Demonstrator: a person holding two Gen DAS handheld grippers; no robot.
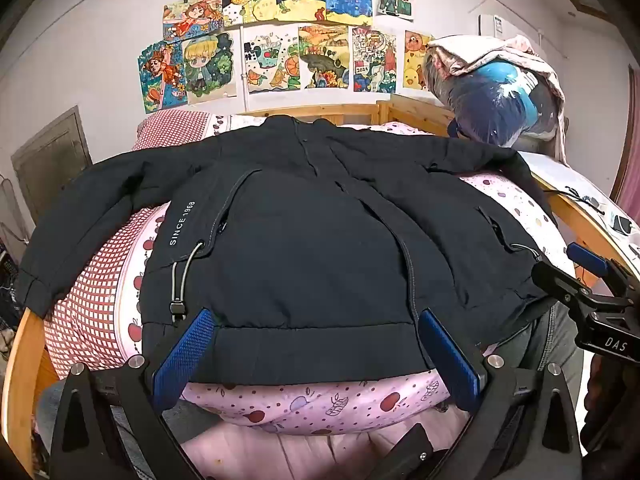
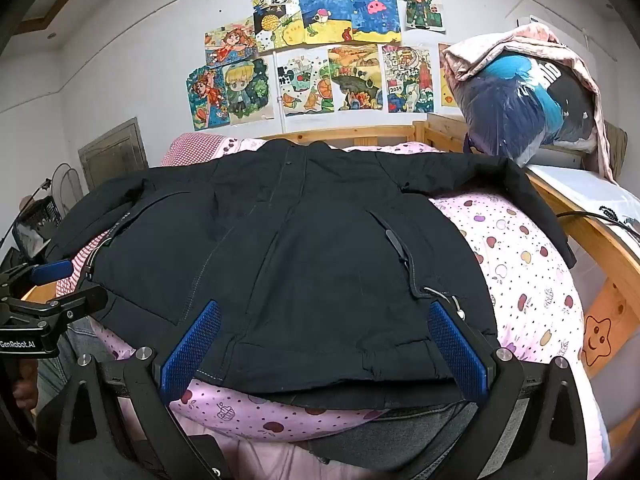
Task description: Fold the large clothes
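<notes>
I had the dark navy padded jacket (image 1: 304, 240) spread face-up across the bed's pink apple-print quilt (image 2: 520, 264), filling mid-frame. Both the left tool (image 1: 316, 360) and right tool (image 2: 324, 356) were spread wide, empty, at the hem. I judged a sleeve should fold inward first. Legible: "SINCE 1968", "DAS", "GenRobot.AI".

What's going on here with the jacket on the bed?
A person is holding a gripper in each hand, about to fold a dark jacket that lies spread flat, front up, on a pink apple-print bedspread. Its sleeves are stretched out to both sides. The left gripper and right gripper are both open, poised at the jacket's bottom hem near the bed's edge. Nothing is folded yet.
</notes>
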